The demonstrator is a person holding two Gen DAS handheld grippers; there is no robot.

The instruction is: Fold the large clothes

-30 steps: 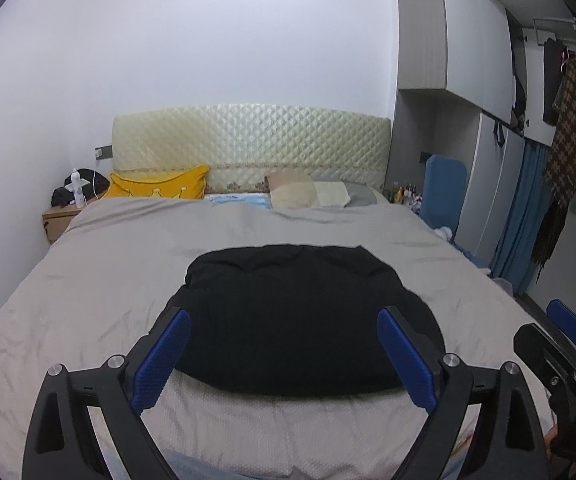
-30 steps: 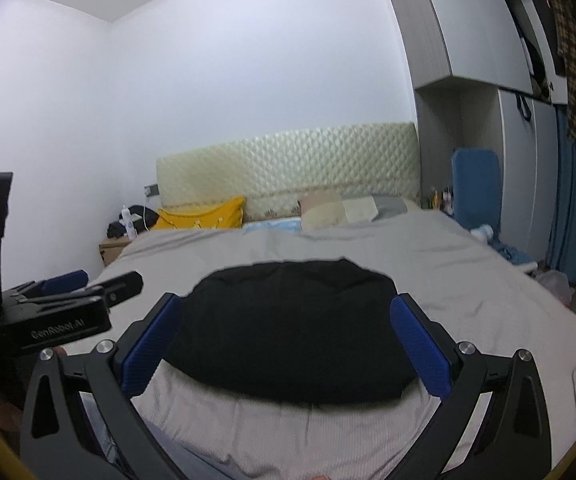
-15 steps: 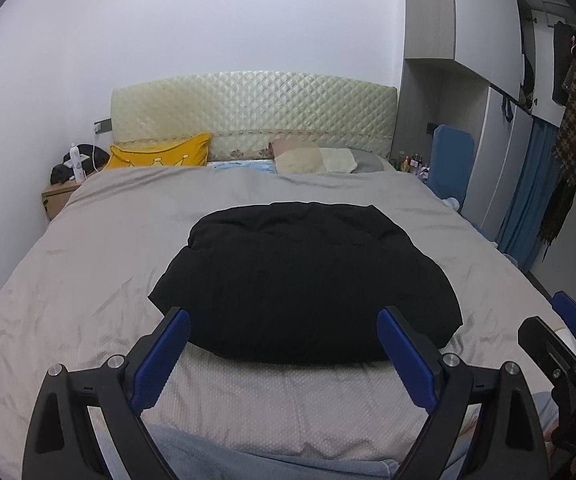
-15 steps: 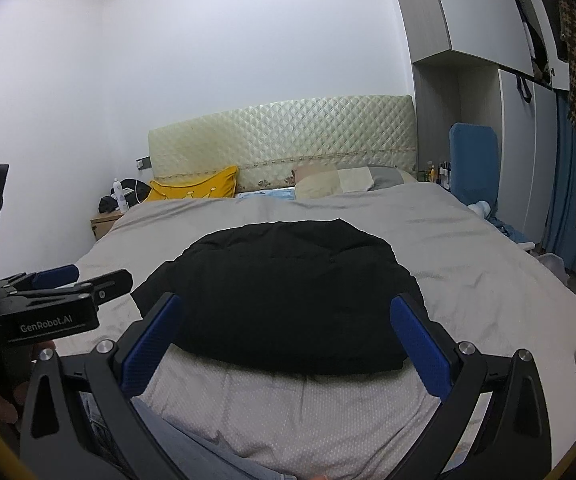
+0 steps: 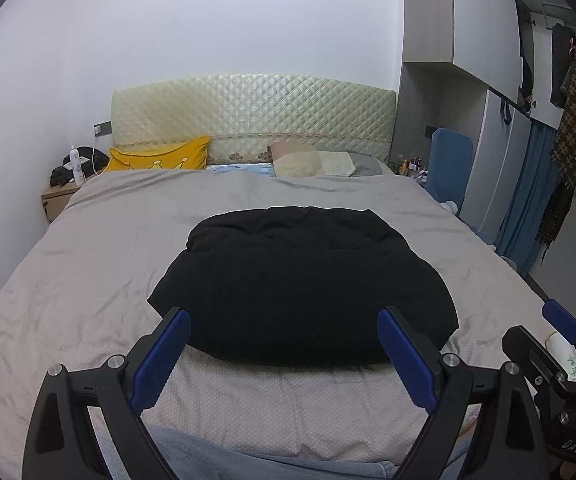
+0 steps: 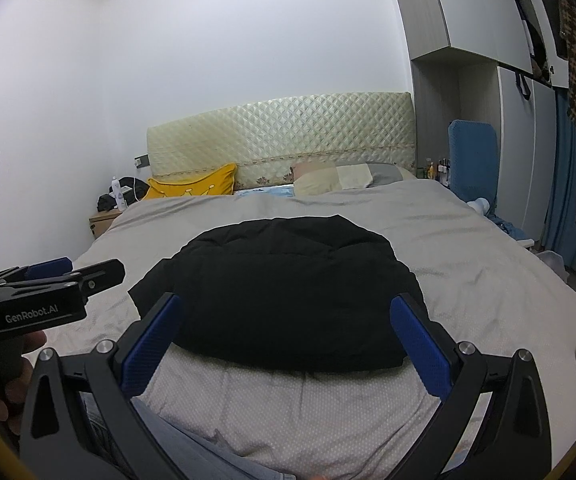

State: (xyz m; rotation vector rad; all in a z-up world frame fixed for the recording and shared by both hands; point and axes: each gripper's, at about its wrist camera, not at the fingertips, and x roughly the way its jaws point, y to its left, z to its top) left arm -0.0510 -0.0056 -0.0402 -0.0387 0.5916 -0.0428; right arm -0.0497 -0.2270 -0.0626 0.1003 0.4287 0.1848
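A large black padded garment (image 5: 300, 280) lies folded in a compact bundle on the grey bed (image 5: 88, 264); it also shows in the right wrist view (image 6: 284, 292). My left gripper (image 5: 284, 352) is open and empty, held above the bed's near end, short of the garment's near edge. My right gripper (image 6: 288, 340) is open and empty, at a like distance from the garment. The right gripper shows at the right edge of the left wrist view (image 5: 556, 344). The left gripper shows at the left edge of the right wrist view (image 6: 48, 280).
A quilted headboard (image 5: 252, 116), a yellow pillow (image 5: 160, 158) and beige pillows (image 5: 312, 162) are at the far end. A nightstand (image 5: 58, 198) stands far left. A wardrobe (image 5: 488, 120) and hanging clothes (image 5: 572, 120) line the right side. A blue chair (image 5: 448, 168) stands beside the bed.
Both grippers have risen and tilted down a little, so the garment and bed sit lower and fuller in view. The garment has not moved. Both grippers stay open.
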